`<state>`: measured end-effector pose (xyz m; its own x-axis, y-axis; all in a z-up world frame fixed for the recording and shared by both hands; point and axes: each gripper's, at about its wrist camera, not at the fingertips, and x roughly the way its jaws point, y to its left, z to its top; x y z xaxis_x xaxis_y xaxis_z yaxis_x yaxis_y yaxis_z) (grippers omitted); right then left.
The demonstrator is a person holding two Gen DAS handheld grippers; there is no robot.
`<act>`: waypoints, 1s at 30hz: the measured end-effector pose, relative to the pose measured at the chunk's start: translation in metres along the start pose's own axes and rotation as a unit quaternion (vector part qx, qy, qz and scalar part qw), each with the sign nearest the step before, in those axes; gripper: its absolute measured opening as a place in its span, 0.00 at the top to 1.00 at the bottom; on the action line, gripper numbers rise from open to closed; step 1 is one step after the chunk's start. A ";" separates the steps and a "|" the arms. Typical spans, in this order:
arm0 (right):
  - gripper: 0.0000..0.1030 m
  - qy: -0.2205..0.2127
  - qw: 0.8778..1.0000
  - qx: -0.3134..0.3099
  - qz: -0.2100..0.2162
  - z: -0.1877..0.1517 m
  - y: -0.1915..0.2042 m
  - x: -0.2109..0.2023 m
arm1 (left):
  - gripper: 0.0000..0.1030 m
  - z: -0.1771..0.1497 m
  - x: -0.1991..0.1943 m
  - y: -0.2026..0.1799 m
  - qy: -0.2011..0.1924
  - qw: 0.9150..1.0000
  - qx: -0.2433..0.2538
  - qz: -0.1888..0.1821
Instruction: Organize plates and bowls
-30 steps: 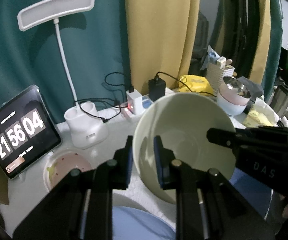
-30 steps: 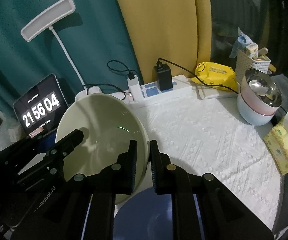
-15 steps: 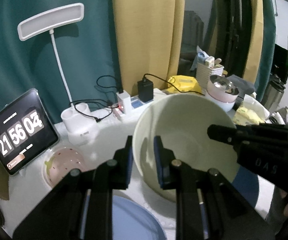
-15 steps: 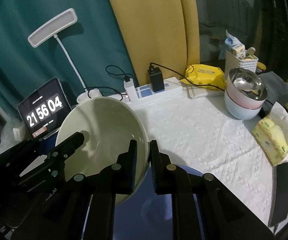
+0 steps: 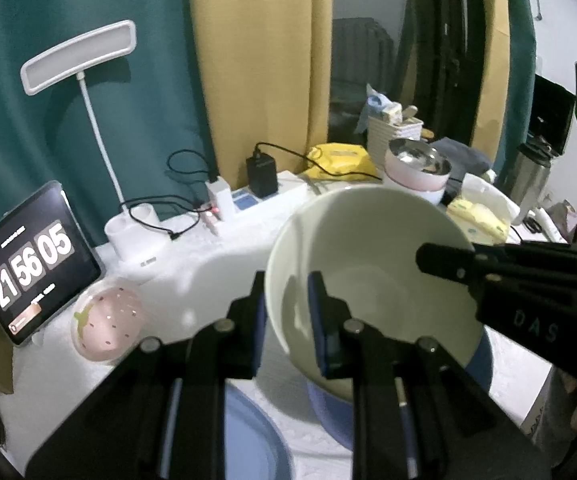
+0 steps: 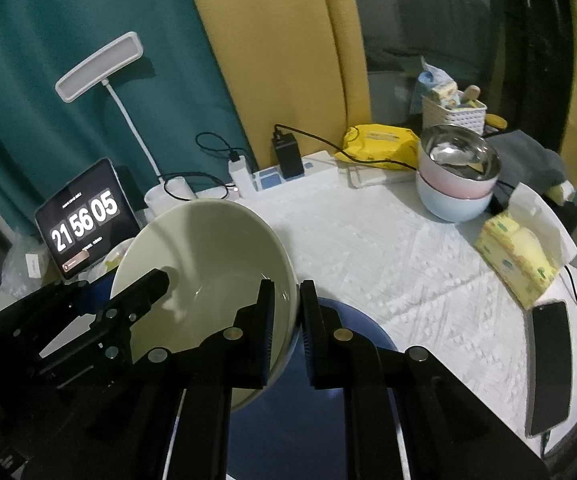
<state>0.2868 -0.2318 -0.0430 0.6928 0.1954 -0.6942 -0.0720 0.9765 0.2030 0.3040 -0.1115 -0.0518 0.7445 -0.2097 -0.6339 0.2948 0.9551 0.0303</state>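
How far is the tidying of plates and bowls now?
Done: three bowls stand nested at the back. In hand: both the left hand-held gripper and right hand-held gripper clamp the cream bowl over the blue bowl. Left: the strawberry dish and blue plate.

Cream bowl (image 5: 372,264), blue bowl (image 6: 352,320) beneath, pink strawberry-patterned plate (image 5: 106,322)

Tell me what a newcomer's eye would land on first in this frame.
The big cream bowl fills the centre, each tool pinching its rim: the left tool on one side, the right tool opposite, above a blue bowl. At far left a tablet clock glows 21:56:05; stacked bowls stand at the table's far right.
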 end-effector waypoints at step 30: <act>0.86 0.029 0.999 0.027 -0.015 -0.048 -0.047 0.004 | 0.81 -0.042 0.024 -0.050 0.046 0.999 0.014 -0.014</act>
<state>0.2586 -0.2721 -0.0887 0.6509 0.1731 -0.7391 -0.0119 0.9759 0.2180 0.2821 -0.1557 -0.1006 0.6774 -0.2148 -0.7036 0.3324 0.9426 0.0323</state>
